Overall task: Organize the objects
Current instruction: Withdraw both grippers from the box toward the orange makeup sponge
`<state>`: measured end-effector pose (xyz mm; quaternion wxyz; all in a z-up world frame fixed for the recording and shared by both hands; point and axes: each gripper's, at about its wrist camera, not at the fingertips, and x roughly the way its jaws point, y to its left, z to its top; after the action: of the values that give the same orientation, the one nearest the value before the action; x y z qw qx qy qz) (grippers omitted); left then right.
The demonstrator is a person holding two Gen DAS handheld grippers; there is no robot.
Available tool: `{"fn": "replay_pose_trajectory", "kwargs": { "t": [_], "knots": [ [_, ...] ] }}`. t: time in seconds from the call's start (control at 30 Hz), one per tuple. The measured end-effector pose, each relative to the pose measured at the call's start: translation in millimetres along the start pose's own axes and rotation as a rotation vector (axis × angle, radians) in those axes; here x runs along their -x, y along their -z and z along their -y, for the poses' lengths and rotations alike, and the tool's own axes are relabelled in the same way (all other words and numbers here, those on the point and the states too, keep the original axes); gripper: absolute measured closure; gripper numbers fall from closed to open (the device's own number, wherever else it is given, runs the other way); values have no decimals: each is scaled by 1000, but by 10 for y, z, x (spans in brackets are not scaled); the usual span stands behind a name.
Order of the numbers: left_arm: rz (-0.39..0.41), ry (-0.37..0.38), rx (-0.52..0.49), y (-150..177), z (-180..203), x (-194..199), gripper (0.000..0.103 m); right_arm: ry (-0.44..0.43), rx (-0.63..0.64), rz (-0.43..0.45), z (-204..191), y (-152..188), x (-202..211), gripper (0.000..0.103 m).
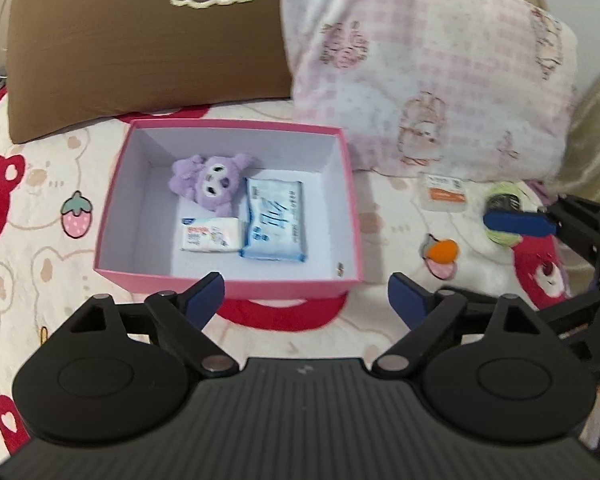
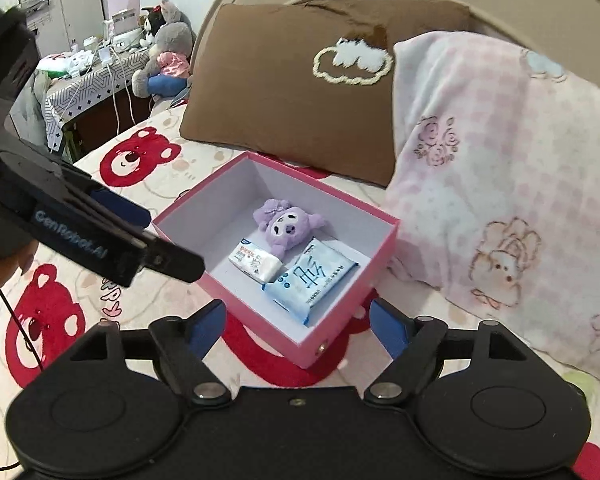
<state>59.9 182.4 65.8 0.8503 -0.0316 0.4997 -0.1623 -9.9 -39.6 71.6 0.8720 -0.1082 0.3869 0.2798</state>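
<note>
On the bed, a brown pillow [image 1: 139, 52] lies at the left of the headboard end, with a pink checked pillow [image 1: 432, 72] beside it to the right. In front of them sits an open pink box [image 1: 111, 208] with a white inside, resting on the bear-print bedspread [image 1: 31, 208]. Inside the box, a purple plush toy [image 1: 209, 178] lies toward the back. In front of it is a small white tissue pack [image 1: 209, 236], and just right of that pack a larger blue wipes pack [image 1: 273, 220].

The left hand-held gripper [image 1: 306, 300] hovers just before the box's near wall, jaws spread wide with nothing between them.

Right of the box, out on the bedspread, lie a small clear packet with an orange label [image 1: 444, 194], a small orange-and-grey toy [image 1: 440, 252], and a green-rimmed round item [image 1: 500, 200], partly hidden behind a blue finger [image 1: 518, 224] of the right hand-held gripper [image 2: 295, 324]. In its own camera, that gripper's jaws stand wide apart and empty, near the box's front corner.
</note>
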Motion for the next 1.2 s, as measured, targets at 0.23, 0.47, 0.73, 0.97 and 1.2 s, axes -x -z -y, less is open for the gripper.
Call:
{"fn": "replay_pose_trajectory", "kwargs": {
  "t": [0.23, 0.47, 0.73, 0.97, 1.2],
  "knots": [
    [-5, 45, -47, 133, 271, 149, 8, 22, 15, 10, 46, 214, 299, 18],
    [-48, 68, -84, 311, 529, 116, 5, 57, 12, -3, 159, 540, 513, 18],
    [-127, 96, -113, 557, 801, 0, 5, 80, 22, -37, 309, 899, 719, 18],
    [-158, 134, -168, 661, 1118, -144, 5, 71, -35, -37, 486, 1239, 780, 18],
    [-171, 168, -182, 679, 1373, -368, 5, 62, -113, -3, 677, 1538, 685, 18]
  ]
}}
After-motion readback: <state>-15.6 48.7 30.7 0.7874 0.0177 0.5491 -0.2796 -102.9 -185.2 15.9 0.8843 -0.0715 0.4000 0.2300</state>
